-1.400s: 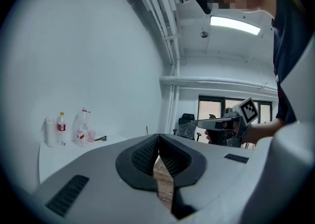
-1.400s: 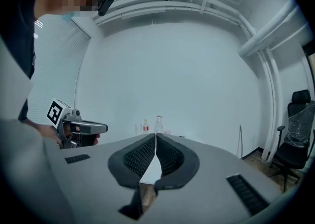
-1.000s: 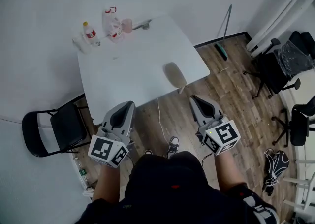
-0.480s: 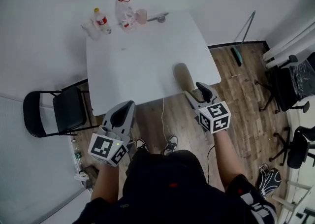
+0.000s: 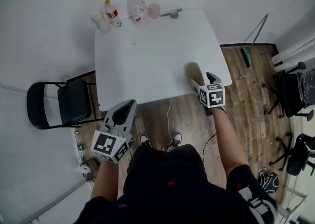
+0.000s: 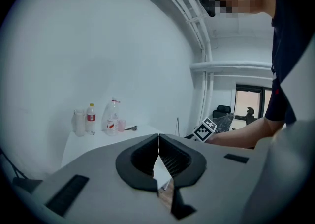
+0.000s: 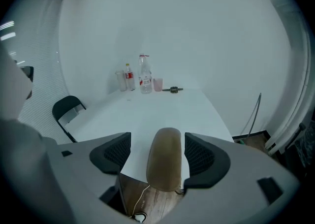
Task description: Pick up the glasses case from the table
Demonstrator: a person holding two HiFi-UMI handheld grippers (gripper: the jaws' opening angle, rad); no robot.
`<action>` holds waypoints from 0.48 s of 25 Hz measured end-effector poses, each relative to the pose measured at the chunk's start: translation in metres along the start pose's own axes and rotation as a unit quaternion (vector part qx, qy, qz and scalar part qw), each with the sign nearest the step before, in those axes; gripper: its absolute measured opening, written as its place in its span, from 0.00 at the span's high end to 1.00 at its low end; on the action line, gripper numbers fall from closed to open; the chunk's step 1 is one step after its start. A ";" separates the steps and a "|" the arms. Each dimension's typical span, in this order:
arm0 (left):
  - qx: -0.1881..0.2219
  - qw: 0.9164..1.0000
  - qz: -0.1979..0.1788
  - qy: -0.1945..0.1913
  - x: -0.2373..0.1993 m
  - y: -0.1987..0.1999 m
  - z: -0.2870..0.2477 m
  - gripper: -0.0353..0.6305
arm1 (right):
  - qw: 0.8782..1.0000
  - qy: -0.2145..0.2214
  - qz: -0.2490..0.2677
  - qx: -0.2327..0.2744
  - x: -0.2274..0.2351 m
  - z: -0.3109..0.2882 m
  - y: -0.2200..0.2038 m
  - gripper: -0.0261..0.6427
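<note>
A tan, oblong glasses case (image 5: pixel 194 73) lies on the white table (image 5: pixel 147 65) at its near right edge, and its near end juts over the edge. My right gripper (image 5: pixel 203 81) reaches down to it. In the right gripper view the case (image 7: pixel 166 159) sits between the opening jaws of that gripper (image 7: pixel 157 145), with a gap on each side and neither pad touching it. My left gripper (image 5: pixel 121 115) hangs below the table's near left edge over the wooden floor, away from the case. In its own view the left gripper (image 6: pixel 158 140) is shut with nothing in it.
At the table's far edge stand a red-labelled bottle (image 5: pixel 112 13), a larger clear bottle (image 5: pixel 138 4), a pink cup (image 5: pixel 154 10) and a small dark object (image 5: pixel 173 15). A black folding chair (image 5: pixel 59 110) stands left of the table and office chairs (image 5: pixel 295 90) stand on the right. A cable (image 5: pixel 169 114) trails across the floor.
My right gripper has swung forward and down to the table's near right edge, and its jaws have opened around the glasses case. The left gripper has sunk a little.
</note>
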State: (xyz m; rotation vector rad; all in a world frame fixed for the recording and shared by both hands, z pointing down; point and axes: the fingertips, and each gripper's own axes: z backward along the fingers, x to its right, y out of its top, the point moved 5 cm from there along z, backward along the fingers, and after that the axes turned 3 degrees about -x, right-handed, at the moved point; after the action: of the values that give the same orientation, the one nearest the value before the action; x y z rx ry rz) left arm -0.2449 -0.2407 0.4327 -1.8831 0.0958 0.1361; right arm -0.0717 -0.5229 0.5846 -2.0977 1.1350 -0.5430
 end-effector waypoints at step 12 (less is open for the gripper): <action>-0.019 0.999 0.020 0.042 -0.012 -0.022 0.008 0.91 | 0.993 -0.017 0.028 -0.113 0.019 -0.092 -0.029 0.37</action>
State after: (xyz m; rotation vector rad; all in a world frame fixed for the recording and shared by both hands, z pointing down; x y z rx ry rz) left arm -0.2545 -0.2264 0.4524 -1.9264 0.1901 0.0869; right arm -0.1036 -0.5614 0.6697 -2.2488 1.2818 -0.3658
